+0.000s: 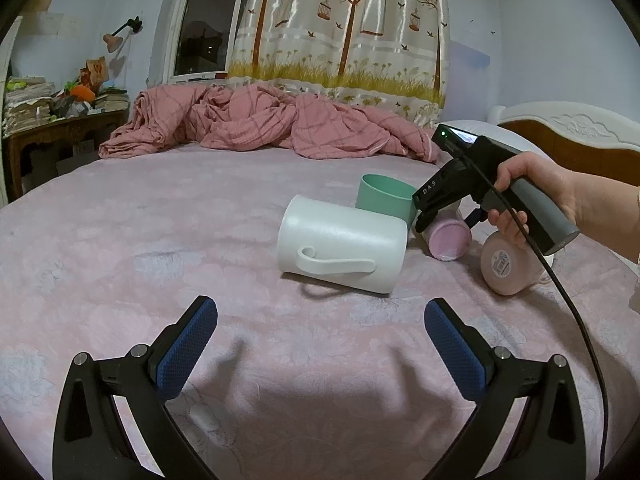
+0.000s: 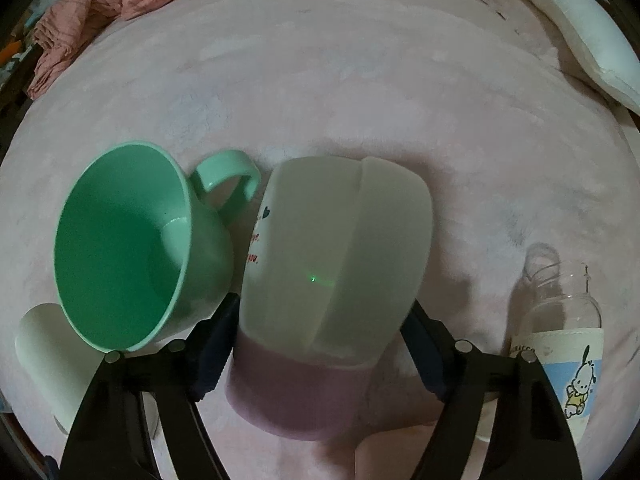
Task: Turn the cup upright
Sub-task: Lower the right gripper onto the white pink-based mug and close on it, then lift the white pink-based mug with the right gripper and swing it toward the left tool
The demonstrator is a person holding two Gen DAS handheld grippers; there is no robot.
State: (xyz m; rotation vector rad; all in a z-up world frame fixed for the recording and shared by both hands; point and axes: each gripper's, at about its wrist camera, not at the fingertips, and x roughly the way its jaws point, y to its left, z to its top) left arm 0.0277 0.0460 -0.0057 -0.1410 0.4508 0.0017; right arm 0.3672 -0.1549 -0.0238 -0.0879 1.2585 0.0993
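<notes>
Pink bedsheet covered the bed on which everything lay, with a rumpled pink checked quilt heaped at its far edge below a tree-printed curtain. At the far left of the left wrist view a wooden side table carried stacked papers. The left gripper hovered low over the sheet, its jaws spread wide with nothing between the blue pads. Just beyond it a white mug lay on its side, its handle facing the camera. Behind that mug stood an upright mint-green cup, touching or almost touching it. To the right, the right gripper, held in the person's right hand, reached down onto a cup with a pink band lying on its side. A pink mug lay on its side further right, a label on its base.

In the right wrist view, the white mug showed at the lower left edge, then the green cup with its mouth open to the camera and its handle towards the middle. The frosted pink-banded cup filled the centre, tipped over, bearing red lettering; the right gripper's jaws sat on either side of it, pads against or just beside its walls, and whether they truly clamped it I cannot tell. At right lay a clear bottle with a cartoon dog sleeve, and a white pillow beyond.
</notes>
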